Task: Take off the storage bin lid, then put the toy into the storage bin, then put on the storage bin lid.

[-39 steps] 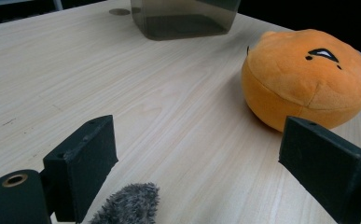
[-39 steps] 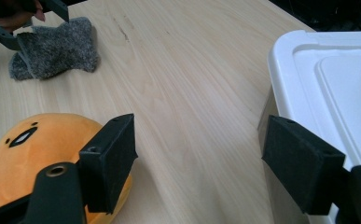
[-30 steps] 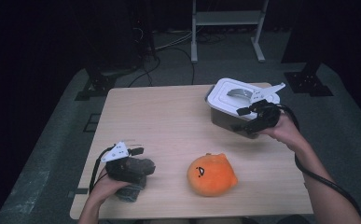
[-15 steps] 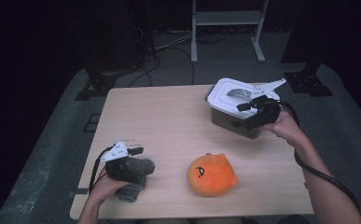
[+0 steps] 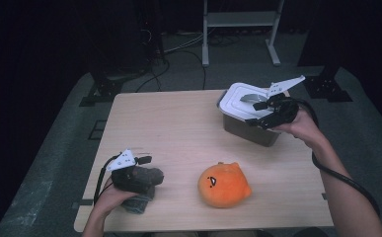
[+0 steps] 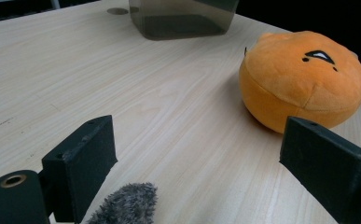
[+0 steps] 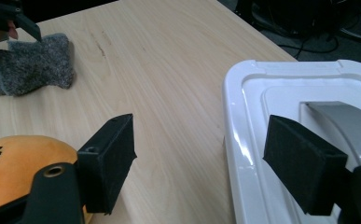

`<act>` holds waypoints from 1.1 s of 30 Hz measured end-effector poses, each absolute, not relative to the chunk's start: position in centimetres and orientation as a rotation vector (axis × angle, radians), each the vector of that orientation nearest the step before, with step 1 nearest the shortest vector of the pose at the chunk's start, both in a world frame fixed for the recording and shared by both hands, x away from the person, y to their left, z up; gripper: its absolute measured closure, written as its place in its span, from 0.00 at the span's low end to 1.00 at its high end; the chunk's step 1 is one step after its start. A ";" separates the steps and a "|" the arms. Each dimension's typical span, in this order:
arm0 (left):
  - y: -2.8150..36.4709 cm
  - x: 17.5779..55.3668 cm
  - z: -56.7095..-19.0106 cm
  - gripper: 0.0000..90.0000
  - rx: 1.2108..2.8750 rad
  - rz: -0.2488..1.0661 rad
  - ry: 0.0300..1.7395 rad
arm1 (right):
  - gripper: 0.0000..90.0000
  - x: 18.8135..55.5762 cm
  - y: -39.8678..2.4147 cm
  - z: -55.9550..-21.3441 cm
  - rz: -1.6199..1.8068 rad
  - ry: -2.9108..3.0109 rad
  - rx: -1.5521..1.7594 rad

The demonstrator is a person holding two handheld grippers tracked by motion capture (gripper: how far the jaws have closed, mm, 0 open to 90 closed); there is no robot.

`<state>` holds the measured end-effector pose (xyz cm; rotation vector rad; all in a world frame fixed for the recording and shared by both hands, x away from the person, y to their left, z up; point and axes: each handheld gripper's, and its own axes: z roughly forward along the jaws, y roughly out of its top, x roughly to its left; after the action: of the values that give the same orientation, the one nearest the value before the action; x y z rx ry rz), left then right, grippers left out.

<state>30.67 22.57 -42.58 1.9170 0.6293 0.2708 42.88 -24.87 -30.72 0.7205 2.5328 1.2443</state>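
A dark grey bin (image 5: 250, 129) with a white lid (image 5: 245, 99) stands at the table's far right. My right gripper (image 5: 260, 113) is open at the lid's near corner. In the right gripper view (image 7: 206, 158) one jaw hangs over the white lid (image 7: 285, 116) and its grey handle (image 7: 346, 119), the other over bare wood. An orange plush (image 5: 224, 184) lies near the front edge. My left gripper (image 5: 151, 170) is open and rests on a grey fuzzy cloth (image 5: 138, 202). Between its jaws (image 6: 201, 172) a tuft of the cloth (image 6: 124, 205) shows, with the plush (image 6: 304, 79) ahead on the right.
The wooden table (image 5: 178, 128) has bare room across its middle and left. A white metal rack (image 5: 240, 19) and cables lie on the dark floor beyond the far edge. Black stand feet (image 5: 97, 94) sit on the floor by the table's far left corner.
My right gripper has shifted slightly up and away over the lid's corner. The left gripper, the cloth and the plush have stayed in place.
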 end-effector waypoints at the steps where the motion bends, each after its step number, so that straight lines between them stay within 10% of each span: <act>1: 22.6 30.7 -42.6 0.11 1.916 0.269 0.631 | 0.26 43.0 -24.9 -30.7 1.243 2.529 0.719; 33: 22.2 30.7 -42.8 0.11 1.932 0.242 0.617 | 0.26 46.5 -26.3 -29.8 1.216 2.486 0.743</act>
<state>30.72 22.19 -42.80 1.9322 0.6173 0.2416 46.51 -26.26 -29.85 0.7429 2.4857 1.2163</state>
